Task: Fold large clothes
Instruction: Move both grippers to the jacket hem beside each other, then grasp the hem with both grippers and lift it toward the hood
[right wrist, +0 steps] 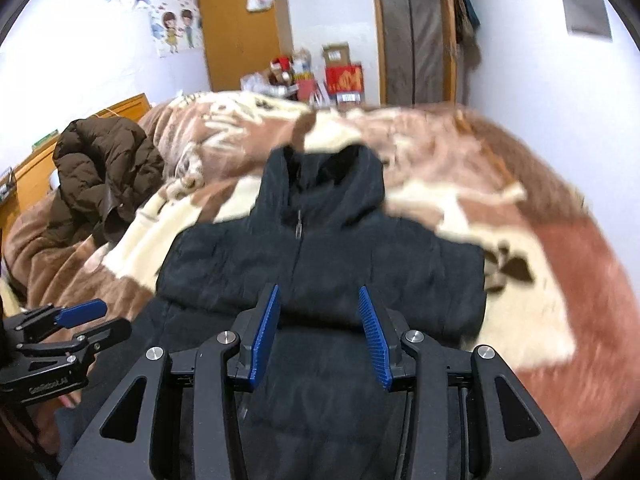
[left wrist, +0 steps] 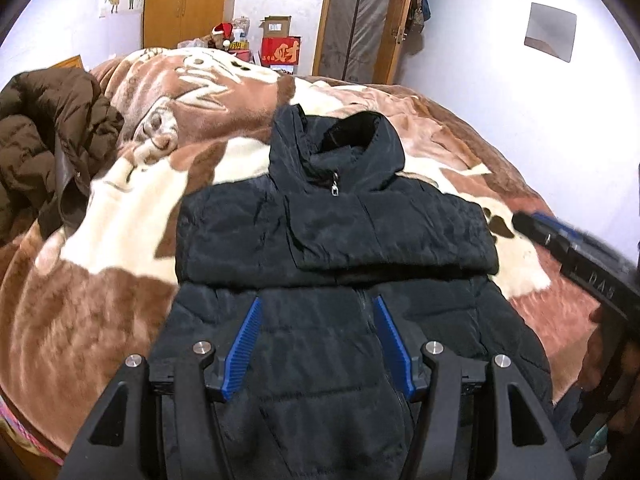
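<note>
On the bed [left wrist: 120, 300], centre: black hooded jacket [left wrist: 336, 220], zipped, front up, both sleeves folded across the chest; hood toward 12 o'clock, hem toward 6. Brown coat [left wrist: 44, 152] heaped at 9 o'clock. Left hand-held gripper [left wrist: 318, 344] and right hand-held gripper [right wrist: 318, 334]: jaws parted, holding nothing, above the lower body. Likely next step: grip hem at both corners, carry evenly toward 12, keeping sleeves flat.

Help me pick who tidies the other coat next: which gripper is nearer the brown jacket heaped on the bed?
Left. The left gripper sits on the brown jacket's side of the black jacket. The right gripper is off the black jacket's opposite edge, farther away.
</note>
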### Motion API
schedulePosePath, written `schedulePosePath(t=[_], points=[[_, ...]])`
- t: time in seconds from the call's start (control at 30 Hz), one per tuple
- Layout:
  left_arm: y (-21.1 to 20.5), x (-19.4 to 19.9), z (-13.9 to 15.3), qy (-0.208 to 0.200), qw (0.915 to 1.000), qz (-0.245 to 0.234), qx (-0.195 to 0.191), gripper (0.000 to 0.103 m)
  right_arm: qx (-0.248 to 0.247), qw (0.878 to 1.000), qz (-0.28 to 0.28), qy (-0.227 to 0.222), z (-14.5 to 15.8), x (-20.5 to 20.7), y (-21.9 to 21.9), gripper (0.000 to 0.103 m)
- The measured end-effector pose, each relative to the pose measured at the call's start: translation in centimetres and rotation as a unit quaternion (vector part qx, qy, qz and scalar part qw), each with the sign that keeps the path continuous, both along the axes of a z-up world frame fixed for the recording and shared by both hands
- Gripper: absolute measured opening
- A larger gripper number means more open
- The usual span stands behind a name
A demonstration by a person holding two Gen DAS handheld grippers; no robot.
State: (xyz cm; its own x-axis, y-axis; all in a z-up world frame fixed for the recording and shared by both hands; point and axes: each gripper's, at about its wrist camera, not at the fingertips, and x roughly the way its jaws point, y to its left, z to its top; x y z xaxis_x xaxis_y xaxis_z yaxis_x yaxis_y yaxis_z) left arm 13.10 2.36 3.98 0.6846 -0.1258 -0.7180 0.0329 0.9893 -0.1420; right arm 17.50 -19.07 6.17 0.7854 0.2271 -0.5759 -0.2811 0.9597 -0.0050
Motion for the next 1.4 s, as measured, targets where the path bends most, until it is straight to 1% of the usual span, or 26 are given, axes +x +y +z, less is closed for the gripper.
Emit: schedulePosePath(t=[0.07, 0.13, 0.23, 0.3, 0.4, 0.5, 0.6, 0.77, 0.9, 1.0, 1.1, 1.2, 1.23, 1.27, 1.3, 1.33, 1.37, 1.4], points=[[0.2, 1.3, 0.4, -0.003, 1.0, 0.0, 0.005, 0.06, -0.011, 1.0, -0.002, -0.013, 0.8, 1.6, 0.4, 0.042], [0.3, 2.8, 1.0, -0.011, 0.9998, -0.004, 0.014, 0.06, -0.014, 1.0, -0.002, -0.014, 1.5, 3.4, 0.5, 0.042], [0.8, 5.5, 1.6, -0.019, 0.9996, -0.007, 0.018, 0.06, 0.001, 1.0, 0.003, -0.007, 2.3, 6.3, 0.1, 0.042], [1.2, 7.4, 1.9, -0.019, 0.9996, -0.007, 0.017, 0.06, 0.014, 1.0, 0.006, 0.005, 2.4, 8.3, -0.2, 0.042], [1.9, 11.0, 2.2, -0.021, 0.9996, -0.003, 0.015, 0.06, 0.021, 0.999, 0.008, 0.026, 2.3, 11.7, -0.7, 0.042], [2.5, 14.5, 2.4, -0.023, 0.9997, -0.002, 0.007, 0.061, 0.043, 0.997, 0.005, 0.058, 1.3, 15.5, -1.5, 0.043], [3.2, 18.2, 1.9, -0.021, 0.9998, 0.003, 0.0, 0.064, 0.051, 0.995, 0.0, 0.091, -0.3, 19.0, -2.1, 0.044], [3.8, 24.7, -0.4, 0.002, 0.9998, 0.01, -0.018, 0.067, 0.074, 0.988, -0.009, 0.137, -3.7, 24.9, -3.2, 0.044], [4.0, 30.0, -3.0, 0.023, 0.9992, 0.019, -0.028, 0.067, 0.081, 0.985, -0.018, 0.152, -5.6, 29.2, -3.5, 0.044], [3.9, 33.7, -4.9, 0.037, 0.9988, 0.022, -0.021, 0.067, 0.072, 0.985, -0.012, 0.153, -6.5, 31.5, -3.2, 0.045], [3.7, 36.7, -6.6, 0.046, 0.9984, 0.029, -0.013, 0.067, 0.061, 0.984, -0.006, 0.164, -7.8, 34.2, -2.6, 0.045], [3.9, 39.1, -8.2, 0.059, 0.9974, 0.033, -0.026, 0.067, 0.057, 0.981, -0.009, 0.186, -9.3, 36.4, -2.3, 0.045], [3.8, 39.7, -8.9, 0.065, 0.9969, 0.034, -0.027, 0.063, 0.057, 0.98, -0.009, 0.191, -9.6, 36.8, -2.2, 0.045], [3.7, 40.1, -9.4, 0.069, 0.9967, 0.03, -0.031, 0.045, 0.055, 0.979, -0.007, 0.198, -9.9, 37.2, -2.1, 0.045], [3.7, 40.4, -9.8, 0.075, 0.9963, 0.026, -0.034, 0.031, 0.051, 0.979, -0.007, 0.199, -10.0, 37.4, -2.1, 0.034], [3.6, 40.6, -10.3, 0.086, 0.9953, 0.024, -0.037, 0.012, 0.052, 0.979, -0.004, 0.197, -9.9, 37.2, -1.9, 0.02], [3.6, 40.4, -10.4, 0.086, 0.9952, 0.022, -0.041, 0.008, 0.053, 0.979, -0.002, 0.195, -9.5, 36.9, -1.8, 0.01], [3.6, 39.8, -10.0, 0.071, 0.9964, 0.021, -0.04, 0.006, 0.051, 0.981, -0.002, 0.187, -9.2, 36.6, -1.7, 0.009]])
